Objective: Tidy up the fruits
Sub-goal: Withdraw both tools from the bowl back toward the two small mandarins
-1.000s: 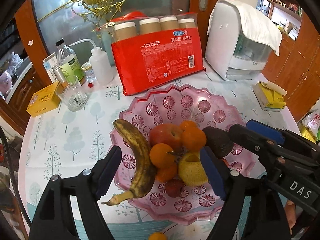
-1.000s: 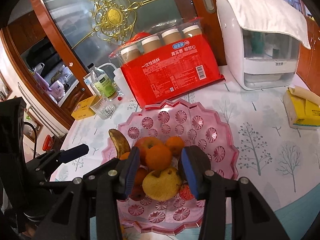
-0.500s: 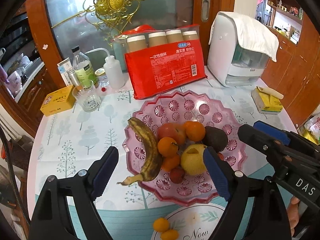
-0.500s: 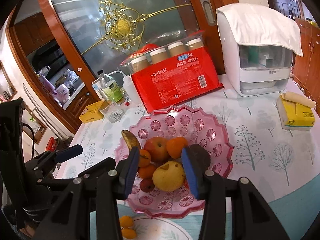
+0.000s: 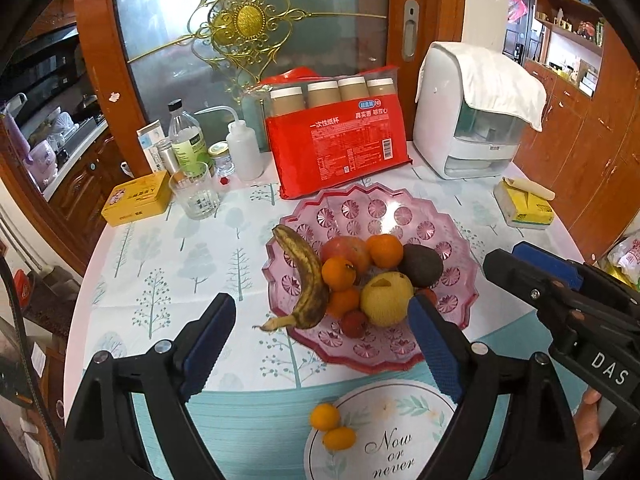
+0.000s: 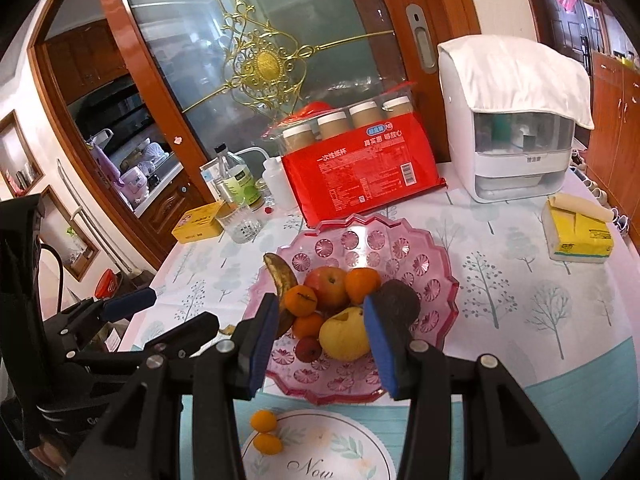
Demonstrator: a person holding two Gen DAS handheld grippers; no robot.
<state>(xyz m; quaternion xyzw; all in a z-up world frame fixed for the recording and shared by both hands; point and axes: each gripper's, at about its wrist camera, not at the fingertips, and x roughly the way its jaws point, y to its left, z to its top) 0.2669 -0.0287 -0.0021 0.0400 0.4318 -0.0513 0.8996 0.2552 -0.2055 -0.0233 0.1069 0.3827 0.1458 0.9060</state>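
The left gripper (image 5: 320, 344) hangs above the counter (image 5: 168, 264) with its jaws spread wide and nothing between them; the right gripper (image 6: 320, 344) is likewise released, its blue pads parted and empty. Just ahead of both grippers sits the pink fruit bowl (image 5: 452, 240), its near rim just beyond the left gripper's fingertips; in the right wrist view the same bowl (image 6: 432, 256) lies directly past the parted pads. Inside the bowl, a browned banana (image 5: 308, 276) lies along the side nearest the left gripper's left finger, its stem poking over the rim; an apple (image 5: 348, 250) and three oranges (image 5: 384, 250) pile at the middle; a yellow pear (image 5: 386, 298) rests at the front, close to the left gripper's right finger; a dark avocado (image 5: 422, 266) lies to the pear's far right; a small red fruit (image 5: 354, 324) sits at the front of the pile. Two small kumquats (image 5: 325, 416) lie touching each other on the counter outside the bowl, below and between the left gripper's fingers, on the edge of a round printed mat (image 5: 400, 440). Beyond the bowl stands a red pack of paper cups (image 5: 340, 156), with a glass (image 5: 196, 196) and a yellow tin (image 5: 136, 198) far off to the left and a white appliance (image 5: 476, 120) to the right.
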